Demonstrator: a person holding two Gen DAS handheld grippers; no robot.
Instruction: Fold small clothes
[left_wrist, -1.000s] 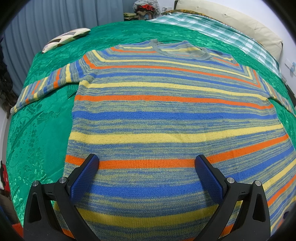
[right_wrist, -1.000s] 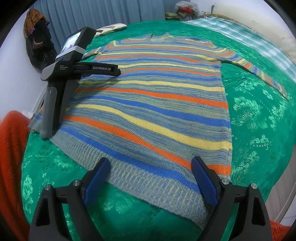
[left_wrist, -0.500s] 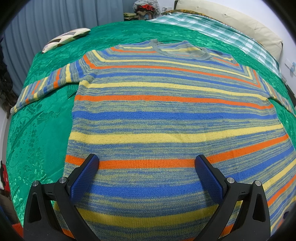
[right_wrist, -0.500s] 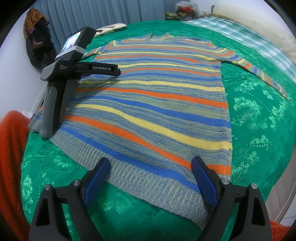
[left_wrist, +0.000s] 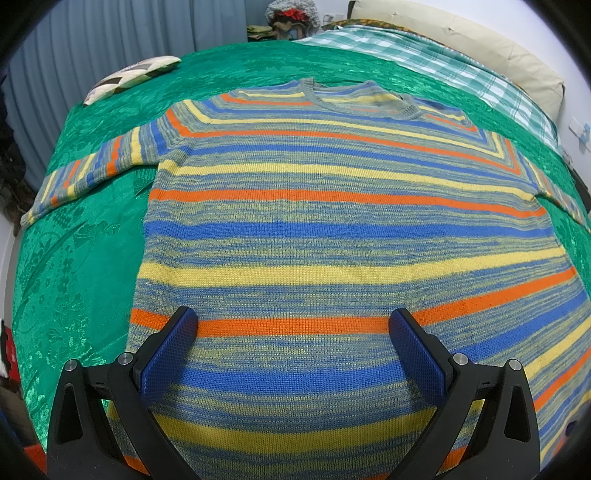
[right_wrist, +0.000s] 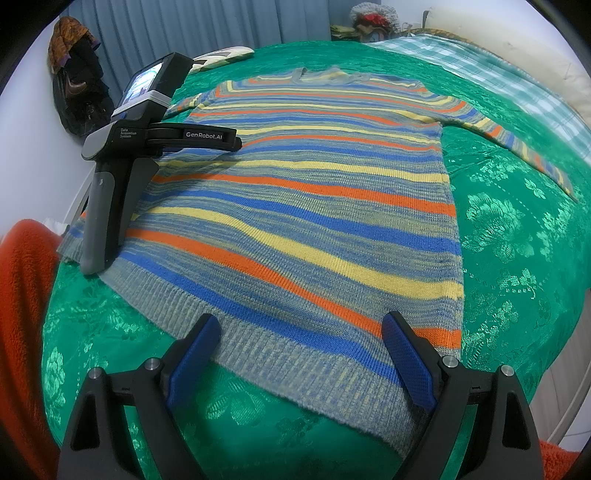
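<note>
A striped knit sweater (left_wrist: 332, 229) (right_wrist: 314, 192) in blue, orange, yellow and grey lies flat on a green bedspread (left_wrist: 74, 266) (right_wrist: 517, 236), neck away from me, both sleeves spread out sideways. My left gripper (left_wrist: 293, 325) is open above the sweater's lower body, nothing between its blue pads. Seen from the right wrist view, the left gripper's body (right_wrist: 122, 162) stands on its handle on the sweater's lower left corner. My right gripper (right_wrist: 301, 332) is open over the ribbed hem (right_wrist: 280, 354), with no cloth pinched.
A patterned cushion (left_wrist: 129, 75) lies at the bed's far left. A green checked blanket (left_wrist: 424, 62) and a cream pillow (left_wrist: 480, 44) lie at the far right. Grey curtains (right_wrist: 207, 26) hang behind. Orange fabric (right_wrist: 18, 295) shows at the near left edge.
</note>
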